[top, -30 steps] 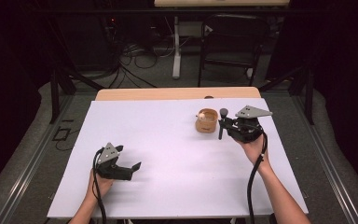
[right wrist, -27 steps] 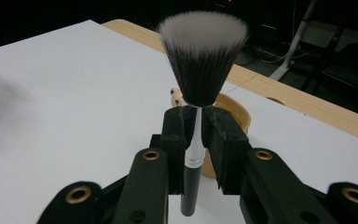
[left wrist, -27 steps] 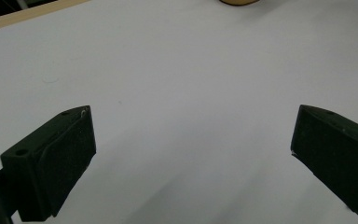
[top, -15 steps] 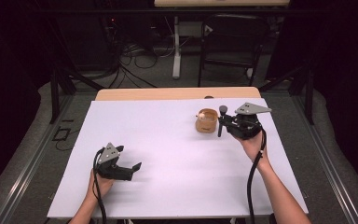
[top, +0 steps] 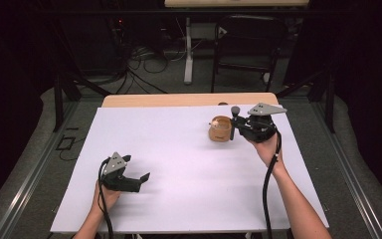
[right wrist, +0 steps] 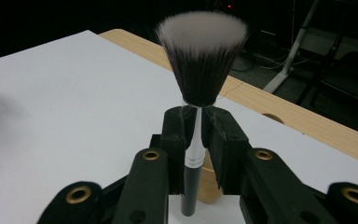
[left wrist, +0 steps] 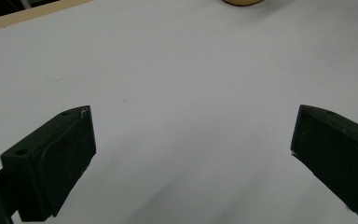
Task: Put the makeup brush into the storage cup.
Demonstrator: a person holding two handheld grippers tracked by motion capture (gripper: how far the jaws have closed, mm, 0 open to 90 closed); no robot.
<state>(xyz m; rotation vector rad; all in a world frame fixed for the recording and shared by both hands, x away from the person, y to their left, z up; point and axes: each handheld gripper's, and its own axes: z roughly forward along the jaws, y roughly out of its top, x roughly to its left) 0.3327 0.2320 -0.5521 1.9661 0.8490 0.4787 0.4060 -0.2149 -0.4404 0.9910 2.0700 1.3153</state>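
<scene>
My right gripper (top: 235, 125) is shut on a makeup brush (right wrist: 200, 60) with a dark, white-tipped head and a silver and black handle. It holds the brush (top: 234, 119) upright, right beside a small tan wooden cup (top: 220, 128) at the table's back right. Part of the cup (right wrist: 208, 186) shows behind the jaws in the right gripper view. My left gripper (top: 142, 180) rests near the front left of the white table (top: 179, 149), open, with nothing between its jaws (left wrist: 191, 154). The cup's base (left wrist: 242, 2) peeks in at the top of the left gripper view.
A strip of bare wood (top: 179, 99) runs along the table's far edge. Beyond it stand a dark chair (top: 248, 45), a desk leg (top: 188, 55) and loose cables on the floor (top: 144, 64). Metal frame rails (top: 25, 174) flank the table.
The right gripper with the brush has shifted slightly; the brush stays next to the cup. The left gripper has not moved.
</scene>
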